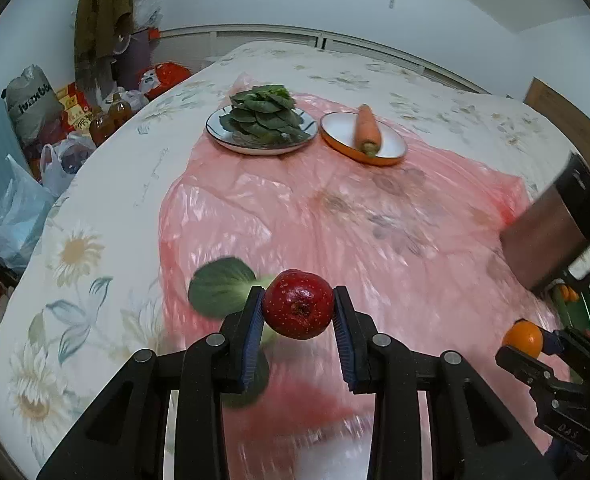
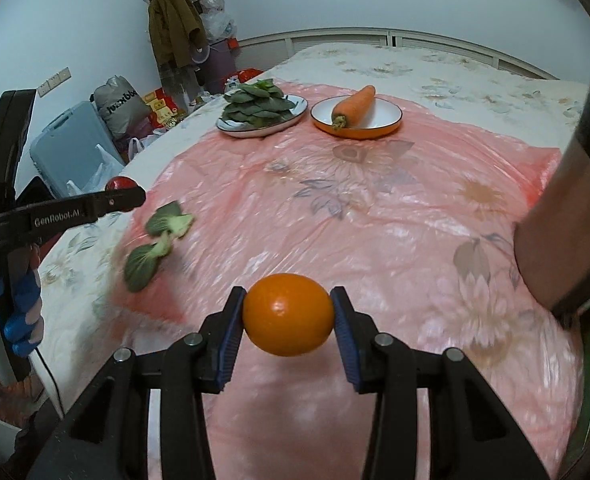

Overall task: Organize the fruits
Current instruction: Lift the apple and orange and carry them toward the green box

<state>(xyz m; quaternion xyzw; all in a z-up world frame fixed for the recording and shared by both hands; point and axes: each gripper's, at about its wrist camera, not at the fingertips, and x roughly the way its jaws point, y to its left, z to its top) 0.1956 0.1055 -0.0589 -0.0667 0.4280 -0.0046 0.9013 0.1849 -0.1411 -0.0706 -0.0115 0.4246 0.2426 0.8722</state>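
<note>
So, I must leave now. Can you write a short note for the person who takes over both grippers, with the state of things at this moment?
Left gripper: shut on the red apple, held above the pink plastic sheet.
Right gripper: shut on the orange, also off the sheet.
Far end of the sheet: leafy greens piled on the white plate; carrot in the orange-rimmed dish.
Two loose green leaves lie near the sheet's left edge.
Done: both fruits picked up.
Left: set both fruits down; their destination is not clear from these views.

sheet [image 2: 375, 220]: glossy pink plastic | apple [image 1: 298, 305]: shiny | quilt [image 1: 95, 200]: cloth
</note>
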